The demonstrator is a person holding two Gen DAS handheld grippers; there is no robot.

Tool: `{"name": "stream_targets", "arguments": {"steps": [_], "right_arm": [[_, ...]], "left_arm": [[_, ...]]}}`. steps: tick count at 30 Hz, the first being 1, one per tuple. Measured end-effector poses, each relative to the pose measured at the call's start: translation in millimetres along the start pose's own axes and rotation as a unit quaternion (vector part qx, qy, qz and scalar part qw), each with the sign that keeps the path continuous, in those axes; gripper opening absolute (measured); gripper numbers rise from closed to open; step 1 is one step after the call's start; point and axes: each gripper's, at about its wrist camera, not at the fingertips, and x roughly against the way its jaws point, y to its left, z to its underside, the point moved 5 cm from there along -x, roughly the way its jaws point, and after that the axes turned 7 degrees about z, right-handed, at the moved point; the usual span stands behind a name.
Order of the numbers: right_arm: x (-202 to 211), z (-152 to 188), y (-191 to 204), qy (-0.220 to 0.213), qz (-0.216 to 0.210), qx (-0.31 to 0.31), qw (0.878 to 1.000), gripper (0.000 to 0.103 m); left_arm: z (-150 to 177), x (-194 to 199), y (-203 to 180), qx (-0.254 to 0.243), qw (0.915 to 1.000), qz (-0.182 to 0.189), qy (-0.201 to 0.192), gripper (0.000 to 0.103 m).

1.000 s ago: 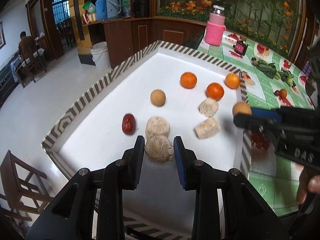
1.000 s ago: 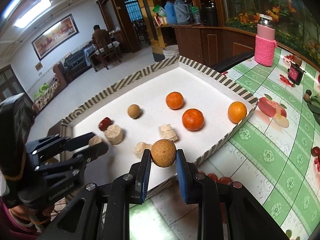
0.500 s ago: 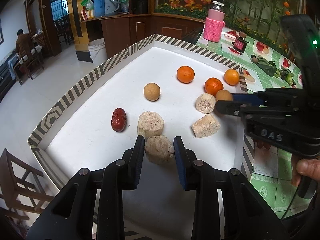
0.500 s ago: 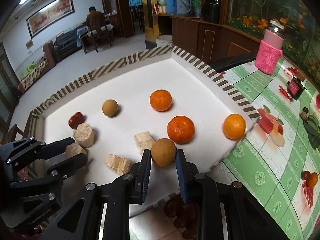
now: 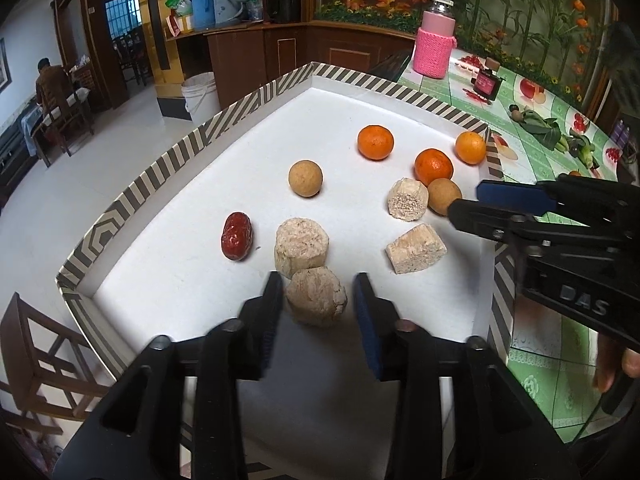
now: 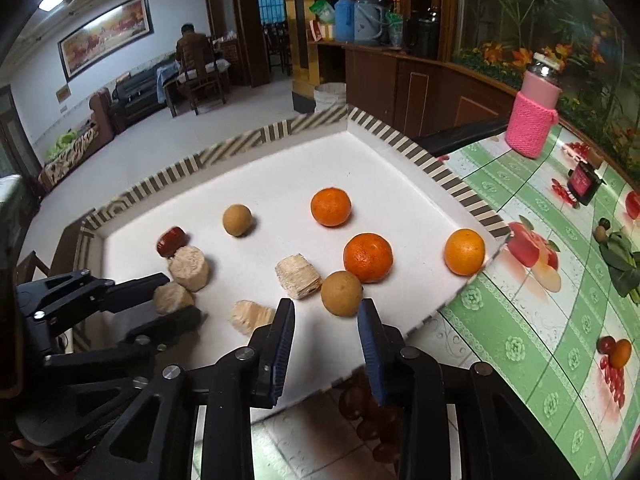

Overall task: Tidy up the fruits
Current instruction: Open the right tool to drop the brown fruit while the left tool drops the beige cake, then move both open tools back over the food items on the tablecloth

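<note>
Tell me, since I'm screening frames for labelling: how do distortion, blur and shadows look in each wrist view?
Left wrist view: strong fisheye bending of the striped tray rim, dark vignette in the corners, fruit sharp, soft shadows under the left gripper. Right wrist view: the same barrel curve and vignette, tray's far rim smeared, oranges crisp, right gripper sharp.

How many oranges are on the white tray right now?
3. One orange sits toward the far corner, one mid-tray touching a brown round fruit, one at the right edge. None seem hidden.
</note>
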Motion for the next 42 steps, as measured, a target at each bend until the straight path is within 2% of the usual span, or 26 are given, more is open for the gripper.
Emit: {"name": "stream_targets", "arguments": {"steps": [1,3,10,19,28,33,37,42], "right_arm": [[4,0,-1,-0.005,-0.002,-0.006,1.000,0.031],[11,2,-5,-0.013,-0.008,-0.019,1.000,0.031],[29,10,-25,-0.026,-0.006,-0.058,0.998,0.031],[48,33,-65,-0.034,0.010,-0.103,0.994,0.031],[62,71,-120,-0.024,0.042,-0.155,0.987,0.031],[67,95,-160,-0.013,0.069,-0.179,0.981,0.032],[69,114,-202,-0.004,0.098,-0.207,0.973,0.033],[64,122,-241,0.000,0.118,-0.234,0.965,0.035]], "left_arm": [[-1,1,0,0.001,1.0000,0.000,-0.004,0.053],[-3,5,-1,0.002,0.9999,-0.001,-0.014,0.058],[-7,11,-12,-0.006,0.9997,-0.001,-0.022,0.058],[-19,19,-44,-0.029,0.9985,0.002,-0.047,0.058],[-28,13,-97,-0.068,0.9961,0.032,-0.046,0.058],[-32,5,-137,-0.092,0.9932,0.061,-0.039,0.058],[-38,-5,-160,-0.098,0.9914,0.081,-0.028,0.058],[-46,-22,-187,-0.099,0.9897,0.103,-0.011,0.058]]}}
